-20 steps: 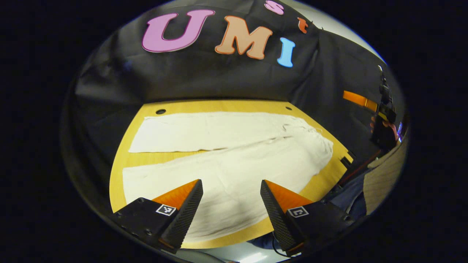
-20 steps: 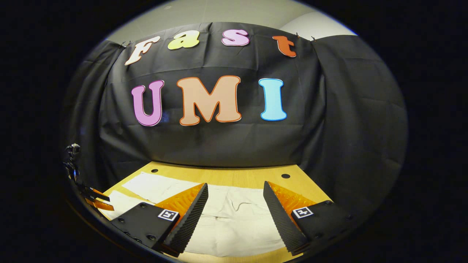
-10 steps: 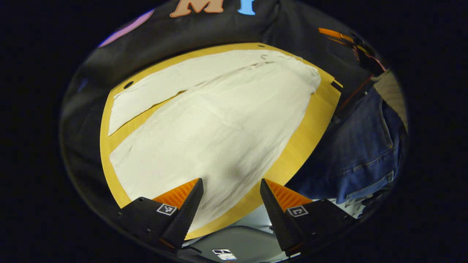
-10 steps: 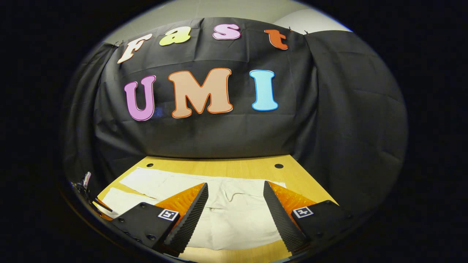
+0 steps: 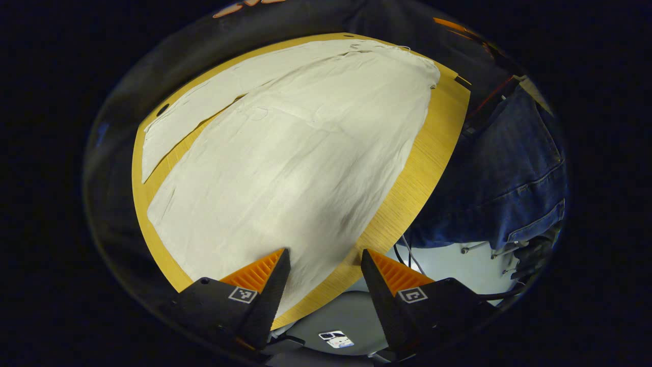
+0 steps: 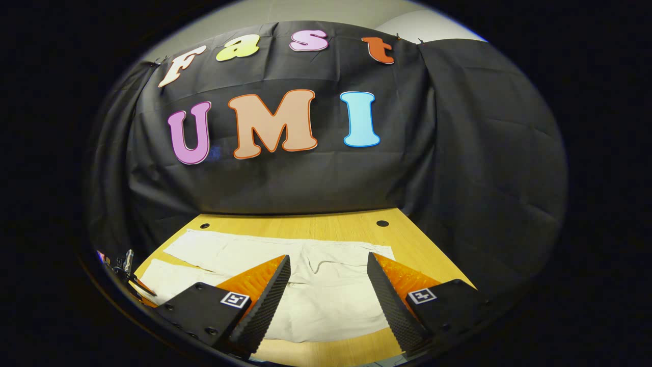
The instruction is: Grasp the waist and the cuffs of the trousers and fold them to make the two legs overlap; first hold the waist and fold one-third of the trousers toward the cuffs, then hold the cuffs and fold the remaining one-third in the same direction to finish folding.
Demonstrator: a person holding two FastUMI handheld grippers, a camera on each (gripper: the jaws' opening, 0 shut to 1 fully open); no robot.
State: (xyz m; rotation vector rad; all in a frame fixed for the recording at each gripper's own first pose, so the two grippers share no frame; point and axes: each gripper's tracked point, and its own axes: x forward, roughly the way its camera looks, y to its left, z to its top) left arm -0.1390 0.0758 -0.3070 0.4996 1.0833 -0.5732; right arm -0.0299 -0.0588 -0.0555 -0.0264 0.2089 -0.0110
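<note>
Both sets of jaws stand spread w/ nothing between them. Left gripper (image 5: pixel 322 275) hangs over the near table edge; its one finger sits over cloth, the other over bare wood & floor beyond. Right gripper (image 6: pixel 326 285) hovers above the waist end, not touching as far as I can tell.

Trousers (image 5: pixel 285 153) lie flat & spread on the wooden table (image 5: pixel 433 153), legs apart in a narrow V. In left gripper view the near leg fills the middle, the far leg runs off toward 10 o'clock, waist up at 1 o'clock, cuffs down around 8 o'clock. In right gripper view the trousers (image 6: pixel 326 300) have the waist at 5 o'clock from centre, drawstring just visible, legs trailing off to 8 o'clock. A person's denim-clad legs (image 5: pixel 509 168) stand at 3 o'clock beside the table.

Step, as I judge it: very start, approach only; legs not yet overlapped, no fold made.

Next move calls for: right gripper down onto the near waist corner, left onto the near leg's cuff, each pinching the edge, then carry both over the far leg together so the legs stack. Left looks well short of the cuff, so needs to travel toward 8 o'clock first.
</note>
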